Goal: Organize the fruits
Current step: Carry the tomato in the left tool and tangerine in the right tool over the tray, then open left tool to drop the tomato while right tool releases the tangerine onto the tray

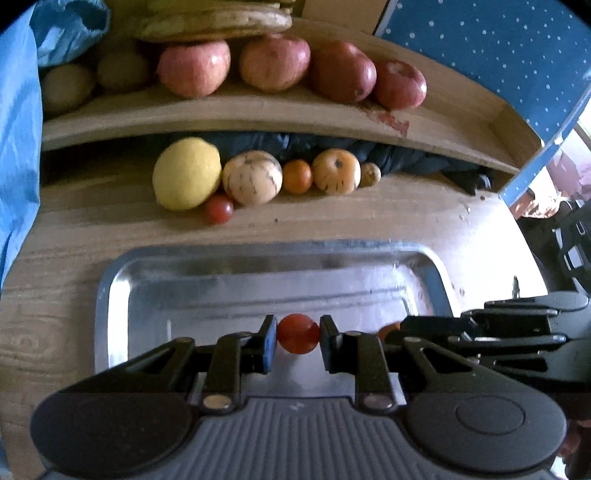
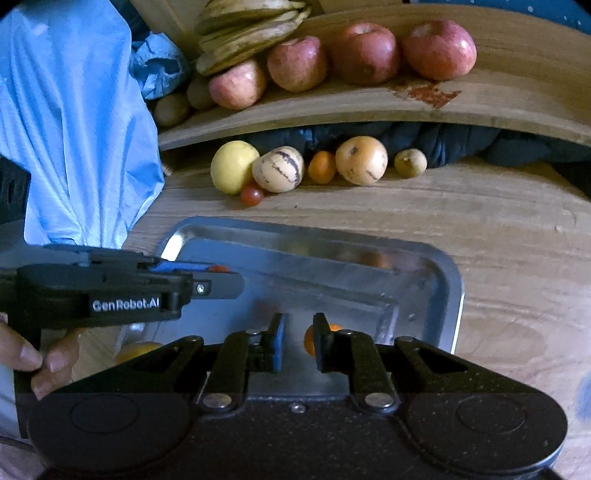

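Observation:
My left gripper [image 1: 297, 338] is shut on a small red tomato [image 1: 297, 333] just above the metal tray [image 1: 110, 288]. In the right wrist view the left gripper [image 2: 218, 273] shows side-on over the tray's left part, the tomato [image 2: 218, 268] between its pads. My right gripper [image 2: 297, 341] is open over the tray [image 2: 452, 291]; a small orange fruit [image 2: 334, 327] lies in the tray behind its right finger, not gripped. It also shows in the left wrist view [image 1: 389, 328]. A lemon [image 1: 186, 172], two striped melons [image 1: 252, 177], a small orange [image 1: 297, 176] and another red tomato [image 1: 219, 209] lie under the shelf.
Several apples [image 1: 275, 62] and bananas [image 1: 218, 20] sit on the wooden shelf [image 1: 258, 114], with kiwis [image 1: 66, 86] at its left. A blue plastic bag [image 2: 74, 122] hangs at the left. A yellow fruit [image 2: 138, 350] lies beside the tray's left edge. Dark cloth [image 2: 443, 142] fills the space under the shelf.

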A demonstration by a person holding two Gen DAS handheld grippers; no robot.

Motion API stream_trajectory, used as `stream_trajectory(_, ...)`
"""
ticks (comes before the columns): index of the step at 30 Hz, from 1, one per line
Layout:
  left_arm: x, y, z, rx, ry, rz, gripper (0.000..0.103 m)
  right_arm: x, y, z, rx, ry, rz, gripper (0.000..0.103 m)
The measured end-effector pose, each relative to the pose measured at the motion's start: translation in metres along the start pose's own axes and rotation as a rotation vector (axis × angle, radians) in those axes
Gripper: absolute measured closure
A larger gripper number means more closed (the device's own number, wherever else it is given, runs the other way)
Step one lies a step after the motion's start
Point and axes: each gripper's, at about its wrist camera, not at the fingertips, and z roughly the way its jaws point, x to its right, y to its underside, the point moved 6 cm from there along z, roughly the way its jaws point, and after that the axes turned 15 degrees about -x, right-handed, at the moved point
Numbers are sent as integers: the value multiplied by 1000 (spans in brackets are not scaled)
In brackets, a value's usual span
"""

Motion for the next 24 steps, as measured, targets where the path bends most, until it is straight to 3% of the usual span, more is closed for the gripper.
stream_trajectory(21, -1, 34, 2, -65, 9, 136, 76, -29, 37, 8, -25, 65, 54, 69)
stream_trajectory(24, 0, 37, 2, -69, 9, 154, 71, -32, 43, 8, -22, 79, 66, 64)
